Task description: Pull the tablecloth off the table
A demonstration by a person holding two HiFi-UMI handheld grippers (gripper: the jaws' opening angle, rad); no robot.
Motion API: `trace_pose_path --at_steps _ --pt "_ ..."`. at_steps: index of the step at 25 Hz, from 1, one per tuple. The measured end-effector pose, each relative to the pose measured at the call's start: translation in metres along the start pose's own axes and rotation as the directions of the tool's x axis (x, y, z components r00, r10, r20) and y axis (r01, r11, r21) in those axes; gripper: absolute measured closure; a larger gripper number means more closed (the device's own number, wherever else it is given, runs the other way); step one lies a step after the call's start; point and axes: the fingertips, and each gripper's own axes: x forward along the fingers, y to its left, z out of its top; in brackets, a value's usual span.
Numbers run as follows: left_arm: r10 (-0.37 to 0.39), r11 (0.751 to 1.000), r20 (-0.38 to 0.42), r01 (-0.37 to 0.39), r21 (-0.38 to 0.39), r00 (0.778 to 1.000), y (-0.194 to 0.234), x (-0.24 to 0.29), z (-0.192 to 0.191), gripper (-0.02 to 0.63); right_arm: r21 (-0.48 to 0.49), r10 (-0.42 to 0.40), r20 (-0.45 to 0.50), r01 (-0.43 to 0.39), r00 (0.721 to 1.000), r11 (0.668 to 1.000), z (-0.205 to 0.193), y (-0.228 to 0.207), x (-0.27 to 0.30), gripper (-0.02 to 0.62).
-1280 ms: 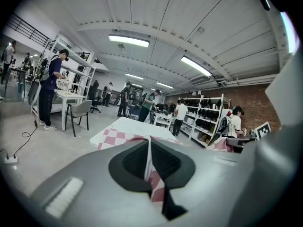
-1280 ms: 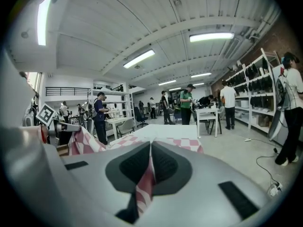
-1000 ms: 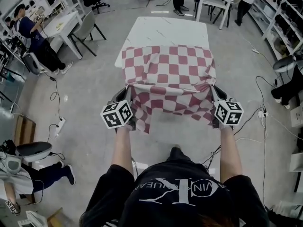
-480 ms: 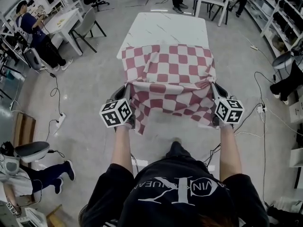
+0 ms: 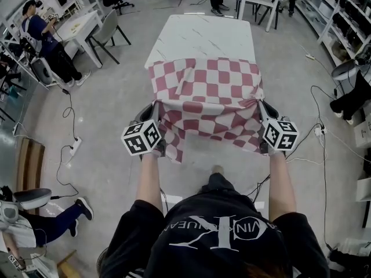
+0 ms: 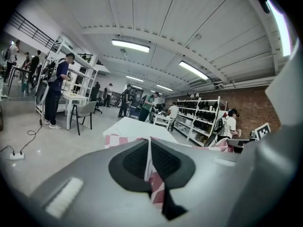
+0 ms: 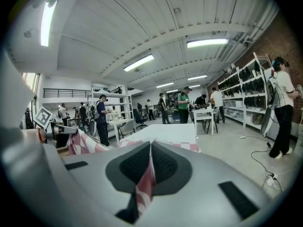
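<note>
Both pairs of jaws are clamped on cloth, and we see it plainly: the left gripper [image 6: 149, 145] pinches a thin fold of the tablecloth [image 5: 206, 91] between its dark, dimpled pads [image 6: 135, 161], and the right gripper [image 7: 150, 150] does the same, with red-and-white fabric hanging out below the grip. We're holding the near corners, one on each side, out past the near end of the table [image 5: 203, 36].

Compared with a second ago, the cloth has slid our way. Its far edge sits further down the tabletop, and we're seeing a longer stretch of bare white surface beyond it. The grip hasn't changed on either side.

As for the fabric, it's soft and checked in dull red and white squares. It lies flat where it rests on the table, then sags and ripples in loose folds between the grippers, with the near edge drooping lowest on the left side. The table is a long rectangle, smooth and white with faint grey veins like marble. Under it all is a grey, mottled floor [image 5: 110, 114], and each gripper carries a black-and-white marker cube [image 5: 142, 138]
</note>
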Motion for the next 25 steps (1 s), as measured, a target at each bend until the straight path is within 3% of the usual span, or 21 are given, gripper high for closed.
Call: trace_pose_path --at_steps 25 --pt "-0.001 1.000 -0.003 0.001 -0.015 1.000 0.014 -0.049 -0.019 0.595 -0.009 0.004 0.008 -0.004 1.000 1.000 -0.011 0.036 -0.032 0.581"
